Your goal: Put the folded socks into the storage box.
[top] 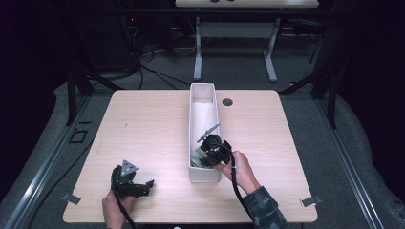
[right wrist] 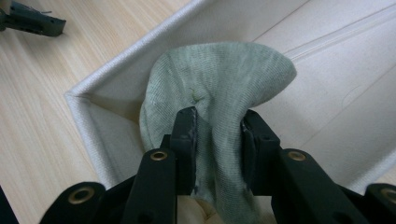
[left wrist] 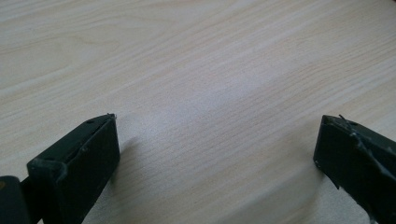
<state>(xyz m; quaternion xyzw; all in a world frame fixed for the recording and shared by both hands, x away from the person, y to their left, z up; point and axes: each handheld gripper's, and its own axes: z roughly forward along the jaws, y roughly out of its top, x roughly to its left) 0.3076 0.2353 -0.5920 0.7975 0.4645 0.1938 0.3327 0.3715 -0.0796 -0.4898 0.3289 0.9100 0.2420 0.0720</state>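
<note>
Inside white bin [right wrist: 100,95], gripped green cloth [right wrist: 210,84] (bunched).

A recording lab, dim and walled in black: a pale wood-grain counter [top: 143,124] stands on grey carpet [top: 229,67], with dark frame struts [top: 76,81] angling down at both sides. Loose cables [top: 143,57] lie on the floor beyond, beside a second white-legged table [top: 239,28] at the back.

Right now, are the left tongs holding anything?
No, the left tongs stand open over bare table.
</note>
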